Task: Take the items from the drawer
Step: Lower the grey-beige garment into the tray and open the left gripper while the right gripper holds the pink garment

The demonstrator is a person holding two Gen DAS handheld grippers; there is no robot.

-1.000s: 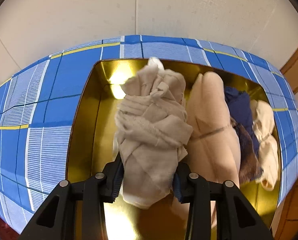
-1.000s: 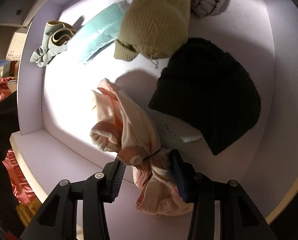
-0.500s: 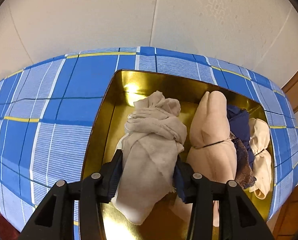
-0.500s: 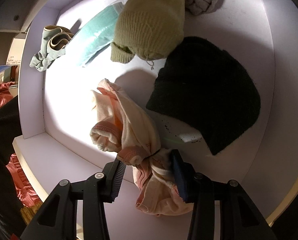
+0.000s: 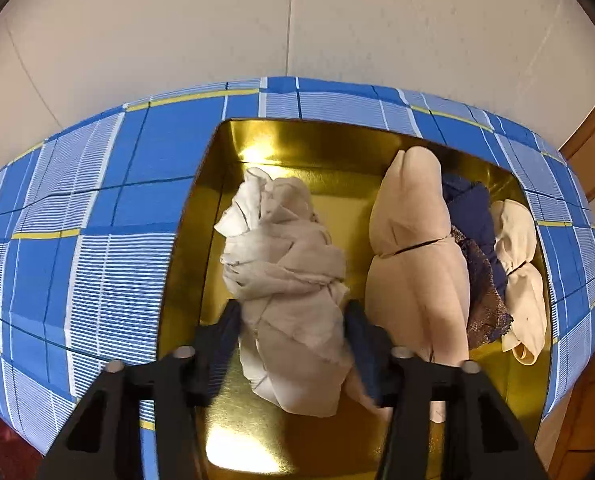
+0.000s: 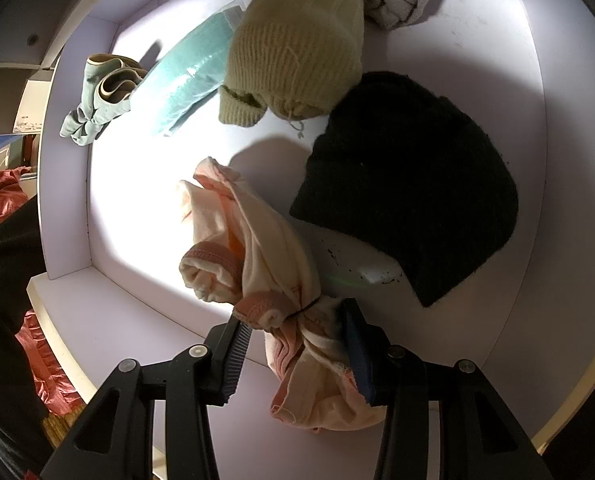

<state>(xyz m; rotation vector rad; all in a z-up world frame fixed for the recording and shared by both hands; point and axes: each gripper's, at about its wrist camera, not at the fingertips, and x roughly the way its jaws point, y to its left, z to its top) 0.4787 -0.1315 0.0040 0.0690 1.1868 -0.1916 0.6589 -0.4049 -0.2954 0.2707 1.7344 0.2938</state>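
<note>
1. Left wrist view: the gold metal tray (image 5: 201, 240) is taking the knotted grey-white cloth bundle (image 5: 289, 280) as the left gripper (image 5: 293, 320), jaws opening, is letting go.
2. Right gripper (image 6: 293, 324) is clamping the pink-and-cream knotted garment (image 6: 253, 252) above the white drawer (image 6: 529, 160); that loose knot risks slipping free.

Four tray bundles (image 5: 285, 280), two knit hats (image 6: 297, 44)

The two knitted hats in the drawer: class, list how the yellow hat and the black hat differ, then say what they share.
Colour: the yellow hat is pale cream-yellow, the black hat is black.
Knit: the yellow hat shows clear ribbing; the black hat looks fuzzy, without visible ribs.
Place: the yellow hat lies farther back, the black hat nearer the camera, to the right.
Both are soft hats on the drawer floor.
</note>
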